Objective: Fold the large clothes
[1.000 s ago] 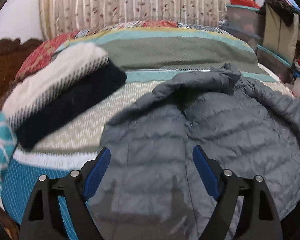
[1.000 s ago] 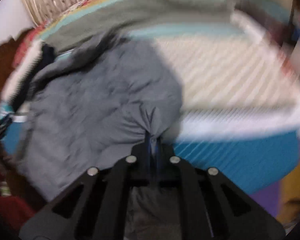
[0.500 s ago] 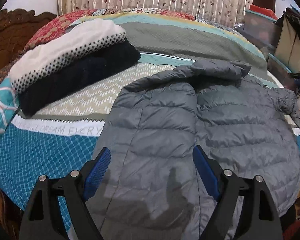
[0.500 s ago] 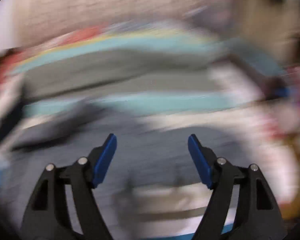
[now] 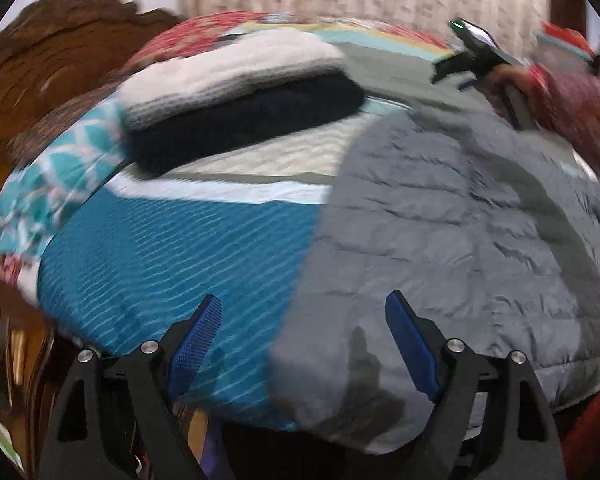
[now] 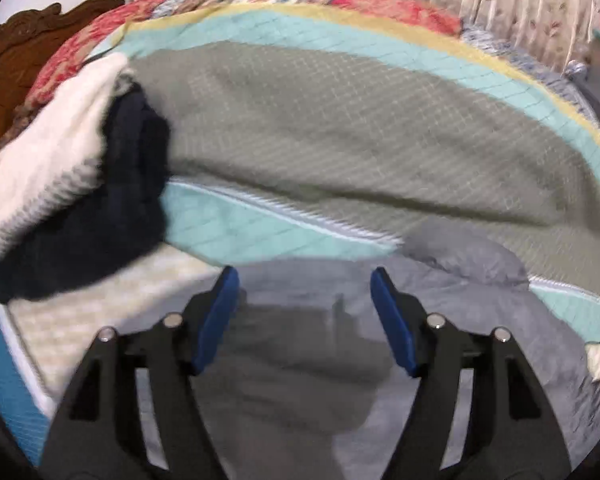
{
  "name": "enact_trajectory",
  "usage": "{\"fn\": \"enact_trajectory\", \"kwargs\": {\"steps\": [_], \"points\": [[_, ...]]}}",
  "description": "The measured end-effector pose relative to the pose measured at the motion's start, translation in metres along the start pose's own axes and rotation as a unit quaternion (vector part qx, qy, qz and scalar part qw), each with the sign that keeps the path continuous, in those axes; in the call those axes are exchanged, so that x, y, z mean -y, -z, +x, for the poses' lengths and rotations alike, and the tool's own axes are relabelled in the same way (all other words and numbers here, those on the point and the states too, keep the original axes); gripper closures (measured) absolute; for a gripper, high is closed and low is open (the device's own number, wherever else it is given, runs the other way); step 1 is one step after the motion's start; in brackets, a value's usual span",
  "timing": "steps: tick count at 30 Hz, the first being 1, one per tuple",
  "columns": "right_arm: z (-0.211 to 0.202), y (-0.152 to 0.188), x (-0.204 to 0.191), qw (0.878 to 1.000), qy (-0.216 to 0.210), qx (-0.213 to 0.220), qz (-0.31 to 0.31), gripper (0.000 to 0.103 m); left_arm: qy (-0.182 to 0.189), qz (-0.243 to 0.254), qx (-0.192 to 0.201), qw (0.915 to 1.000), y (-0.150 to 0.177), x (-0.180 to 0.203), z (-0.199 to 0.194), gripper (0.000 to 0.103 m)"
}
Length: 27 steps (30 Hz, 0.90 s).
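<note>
Left wrist view: low over bed [image 5: 172,248] edge, facing headboard. Right wrist view: close above jacket [image 6: 284,360], same heading. Shared: jacket, folded sweaters [image 5: 236,100].

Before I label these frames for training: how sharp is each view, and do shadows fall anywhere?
Left wrist view: strong motion blur smears the grey puffer jacket and folded knitwear. Right wrist view: milder blur; the right hand-held gripper casts a dark shadow on the jacket.

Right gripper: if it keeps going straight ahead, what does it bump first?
Probably the grey puffy jacket lying just ahead of the open right gripper; depth is unclear, so that is a guess.
</note>
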State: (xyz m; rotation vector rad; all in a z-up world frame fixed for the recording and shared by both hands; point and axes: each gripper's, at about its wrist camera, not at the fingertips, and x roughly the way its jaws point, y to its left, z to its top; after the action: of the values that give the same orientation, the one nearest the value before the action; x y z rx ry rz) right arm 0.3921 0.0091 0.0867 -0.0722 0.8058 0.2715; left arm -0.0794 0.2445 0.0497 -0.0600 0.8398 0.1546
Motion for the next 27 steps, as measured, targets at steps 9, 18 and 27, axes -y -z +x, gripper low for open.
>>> {"fn": "enact_trajectory", "kwargs": {"steps": [9,18,27], "points": [[-0.163,0.216,-0.134,0.925,-0.23,0.028,-0.302,0.018,-0.026,-0.09,-0.04,0.9948,0.003,-0.072,0.015,0.004],[-0.159,0.327,-0.255,0.882,-0.224,-0.049,-0.412,0.018,-0.01,-0.153,-0.059,0.9864,0.026,-0.106,0.026,0.004],[-0.135,0.185,-0.322,0.91,-0.301,-0.059,-0.279,0.097,-0.052,-0.205,-0.025,0.9771,0.044,-0.148,-0.011,0.004]]}}
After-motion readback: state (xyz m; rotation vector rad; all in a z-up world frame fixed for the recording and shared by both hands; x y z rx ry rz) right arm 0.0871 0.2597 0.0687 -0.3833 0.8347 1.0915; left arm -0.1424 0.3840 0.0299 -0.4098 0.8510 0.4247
